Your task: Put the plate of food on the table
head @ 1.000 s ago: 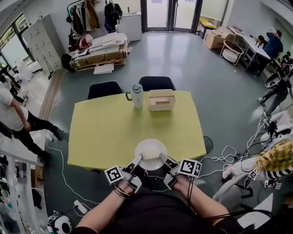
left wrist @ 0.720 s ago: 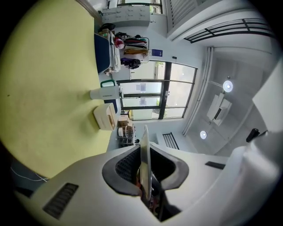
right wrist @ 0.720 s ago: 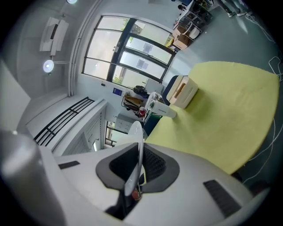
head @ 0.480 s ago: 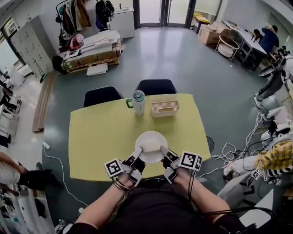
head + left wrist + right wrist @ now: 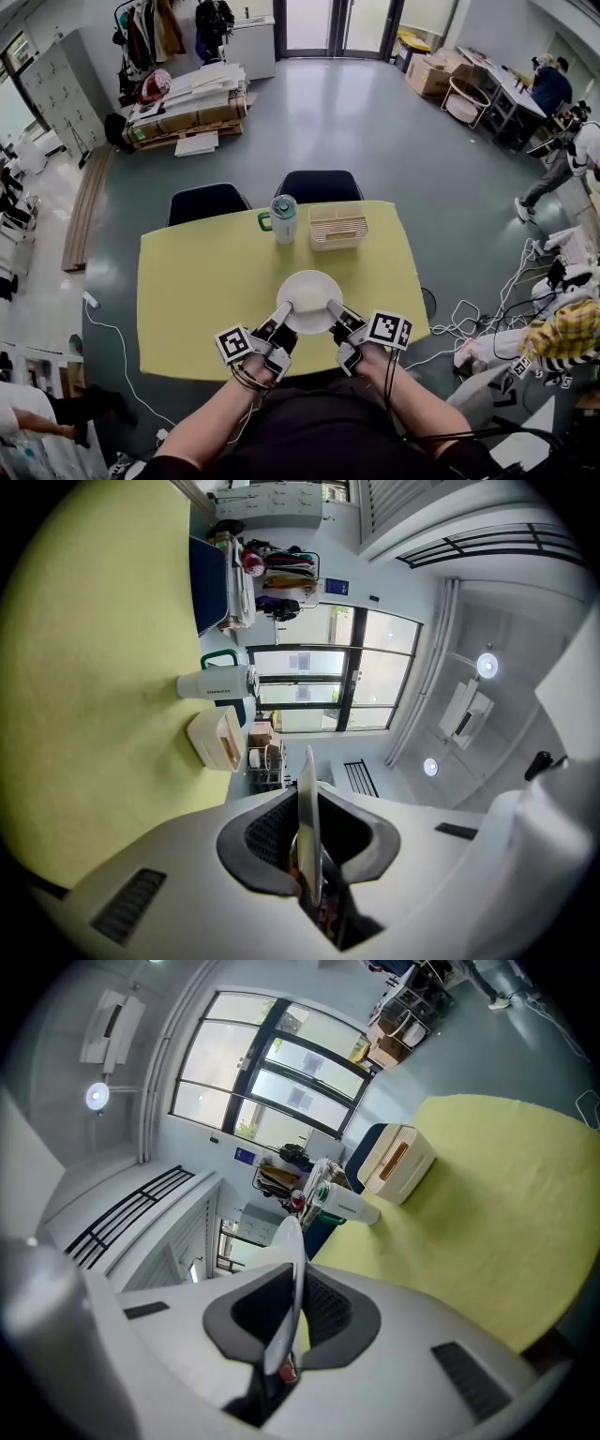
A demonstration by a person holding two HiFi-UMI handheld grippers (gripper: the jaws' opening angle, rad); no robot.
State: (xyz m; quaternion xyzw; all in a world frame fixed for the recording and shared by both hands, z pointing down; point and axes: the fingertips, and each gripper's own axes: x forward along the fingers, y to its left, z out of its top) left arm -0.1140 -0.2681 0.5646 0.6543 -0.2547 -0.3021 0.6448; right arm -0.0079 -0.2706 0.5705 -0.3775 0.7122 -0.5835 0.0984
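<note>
Head view — left gripper (image 5: 280,318) and right gripper (image 5: 334,313) pinch the plate (image 5: 309,296) over the table (image 5: 202,281)

A white bottle (image 5: 283,218) with a green handle stands just beside a beige slatted box (image 5: 337,227). Two dark chairs (image 5: 208,200) sit behind them. Farther off are stacked boards (image 5: 192,103), a clothes rack (image 5: 155,33) and cardboard boxes (image 5: 433,77).
</note>
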